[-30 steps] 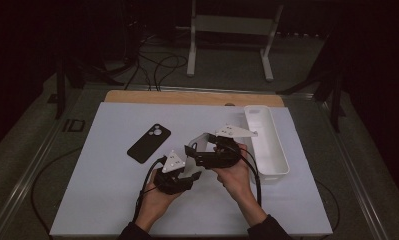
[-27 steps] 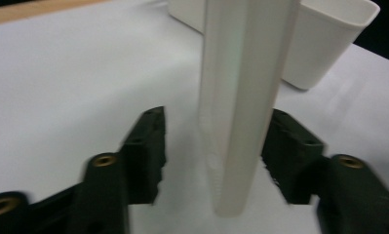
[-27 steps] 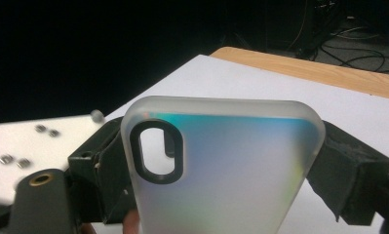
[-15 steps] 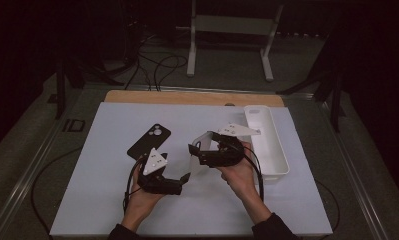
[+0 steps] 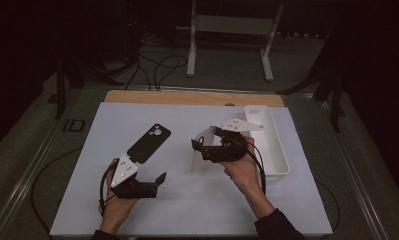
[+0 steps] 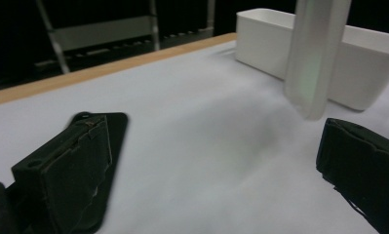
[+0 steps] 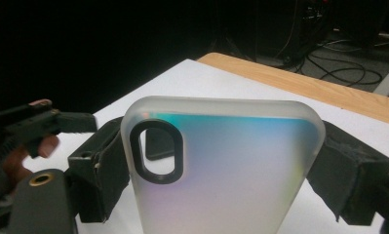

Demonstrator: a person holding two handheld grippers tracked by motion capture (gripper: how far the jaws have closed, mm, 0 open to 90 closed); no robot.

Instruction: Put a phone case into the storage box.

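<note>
A frosted translucent phone case [image 5: 203,148] stands upright above the white mat, and my right gripper [image 5: 201,150] is shut on it. In the right gripper view the case [image 7: 231,165] sits between both pads, its camera cut-out at the upper left. My left gripper [image 5: 156,184] is low near the mat's front left, apart from the case. Its jaws have just been opening and stand wide with nothing between them [image 6: 211,185]. A black phone [image 5: 148,143] lies flat on the mat, just beyond the left gripper, and shows behind the left jaw [image 6: 118,127]. The case [image 6: 313,53] hangs at the upper right of the left gripper view.
A long white tray [image 5: 274,150] lies along the mat's right side, close behind the right gripper, and shows as a white tray [image 6: 372,63] in the left gripper view. A wooden strip [image 5: 187,97] borders the far edge. Cables and a metal stand are on the floor beyond.
My left gripper has let go of the case and drawn away to the left and toward the front edge, jaws now wide. The right gripper has kept the case nearly still.
</note>
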